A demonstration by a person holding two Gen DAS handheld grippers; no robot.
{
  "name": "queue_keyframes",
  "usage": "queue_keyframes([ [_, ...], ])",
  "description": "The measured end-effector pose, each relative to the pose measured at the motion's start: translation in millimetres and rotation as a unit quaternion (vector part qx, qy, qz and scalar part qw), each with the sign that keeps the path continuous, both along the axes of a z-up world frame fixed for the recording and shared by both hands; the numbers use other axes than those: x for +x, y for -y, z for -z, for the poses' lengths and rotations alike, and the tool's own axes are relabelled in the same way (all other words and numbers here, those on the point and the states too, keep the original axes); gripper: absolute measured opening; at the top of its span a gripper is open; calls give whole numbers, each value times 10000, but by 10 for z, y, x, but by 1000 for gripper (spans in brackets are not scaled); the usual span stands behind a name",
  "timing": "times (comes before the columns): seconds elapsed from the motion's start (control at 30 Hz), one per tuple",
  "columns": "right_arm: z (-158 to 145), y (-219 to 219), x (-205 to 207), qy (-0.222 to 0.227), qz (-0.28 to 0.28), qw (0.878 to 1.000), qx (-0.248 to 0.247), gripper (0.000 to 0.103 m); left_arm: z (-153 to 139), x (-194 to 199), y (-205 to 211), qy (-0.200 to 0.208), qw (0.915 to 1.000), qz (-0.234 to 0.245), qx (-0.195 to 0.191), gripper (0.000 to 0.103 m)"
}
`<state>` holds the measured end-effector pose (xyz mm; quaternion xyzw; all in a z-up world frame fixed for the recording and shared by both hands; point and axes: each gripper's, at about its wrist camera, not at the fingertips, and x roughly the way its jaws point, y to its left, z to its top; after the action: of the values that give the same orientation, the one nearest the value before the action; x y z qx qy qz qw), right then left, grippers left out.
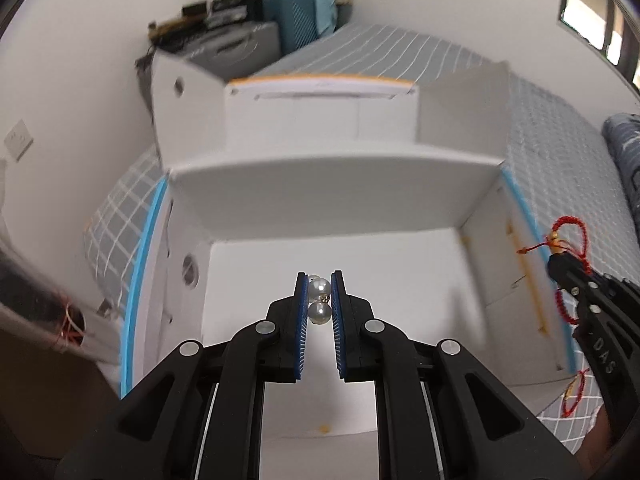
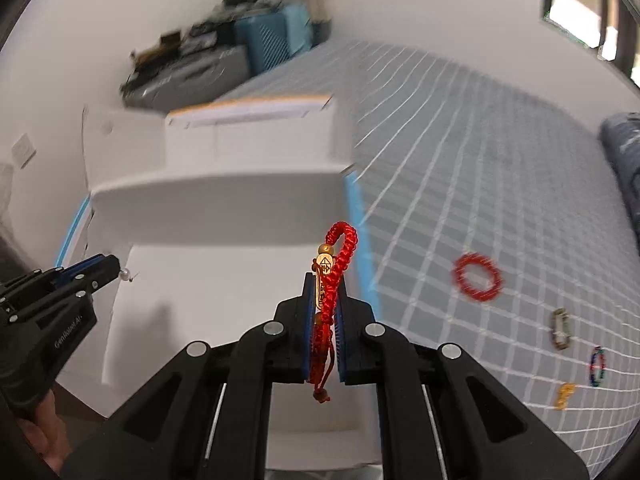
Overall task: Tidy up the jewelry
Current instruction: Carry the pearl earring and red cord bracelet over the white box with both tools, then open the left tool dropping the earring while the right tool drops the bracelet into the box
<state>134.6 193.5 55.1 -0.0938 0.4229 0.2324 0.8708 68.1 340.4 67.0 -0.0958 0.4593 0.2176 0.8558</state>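
— Status of both tools?
— Left gripper [image 1: 319, 294] clamps pearl earring [image 1: 319, 300], directly above open white box [image 1: 400, 280]. Right gripper [image 2: 325, 300] pinches red bracelet [image 2: 334, 272] (long axis along fingers), over the box's right edge.

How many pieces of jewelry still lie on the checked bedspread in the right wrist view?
4: red ring bracelet, chain-link piece below it, dark beaded ring lower right, small gold piece lowest. Others may be hidden.

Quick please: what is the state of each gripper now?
Left gripper: closed, holding a pearl earring.
Right gripper: closed, holding a red braided bracelet.
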Motion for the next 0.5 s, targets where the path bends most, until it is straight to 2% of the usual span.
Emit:
queue_keyframes([
  [0.13,217,-230,10,-318,-88,9989,-324,8,147,-35,-158,-229,9995,-80,-178,11],
  [0.27,369,-303,-31,-626,-163,9970,-433,8,259,-33,-150,-378,9988,-81,-317,11],
  [0.5,505,-391,-32,-781,-132,9951,-588,10,354,-9,-168,-473,9980,-58,-419,11],
])
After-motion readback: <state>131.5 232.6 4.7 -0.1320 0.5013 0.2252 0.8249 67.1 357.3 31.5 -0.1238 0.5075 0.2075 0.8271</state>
